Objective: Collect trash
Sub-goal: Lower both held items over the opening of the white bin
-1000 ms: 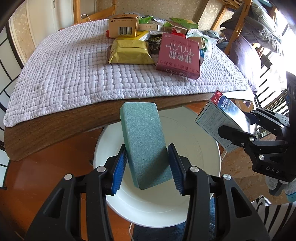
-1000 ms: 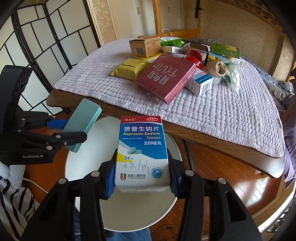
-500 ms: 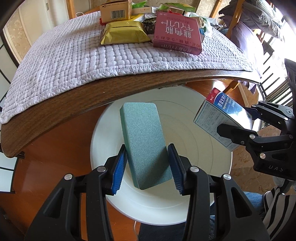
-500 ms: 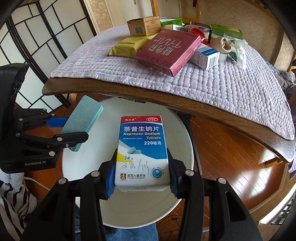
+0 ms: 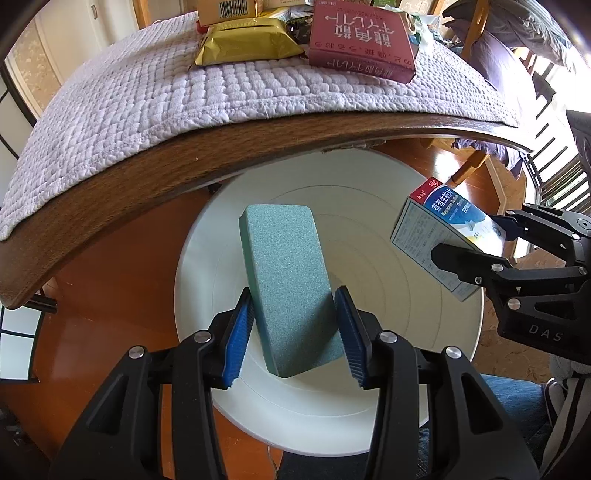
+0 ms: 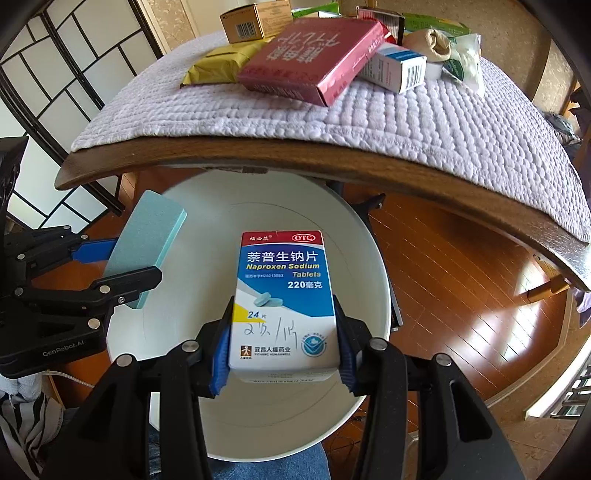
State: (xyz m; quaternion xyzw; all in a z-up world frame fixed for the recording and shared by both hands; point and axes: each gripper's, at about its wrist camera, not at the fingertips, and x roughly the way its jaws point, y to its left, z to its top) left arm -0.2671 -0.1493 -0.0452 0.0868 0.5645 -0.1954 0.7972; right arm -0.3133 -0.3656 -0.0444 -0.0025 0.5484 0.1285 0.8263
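My left gripper [image 5: 293, 334] is shut on a green sponge block [image 5: 288, 280] and holds it over the open white round bin [image 5: 388, 424] on the floor. My right gripper [image 6: 284, 350] is shut on a blue and white medicine box [image 6: 282, 299] over the same bin [image 6: 258, 432]. The medicine box [image 5: 443, 236] and right gripper show at the right of the left wrist view. The sponge block [image 6: 147, 243] and left gripper show at the left of the right wrist view.
A wooden table [image 5: 155, 170] with a lilac quilted cloth [image 5: 147, 88] overhangs the bin's far side. On it lie a red box [image 5: 360, 37], a gold packet [image 5: 247, 46], a cardboard box [image 6: 255, 20] and other packaging. A folding screen [image 6: 74, 74] stands left.
Both grippers have moved lower and closer over the bin, below the table edge. Each still holds its item.
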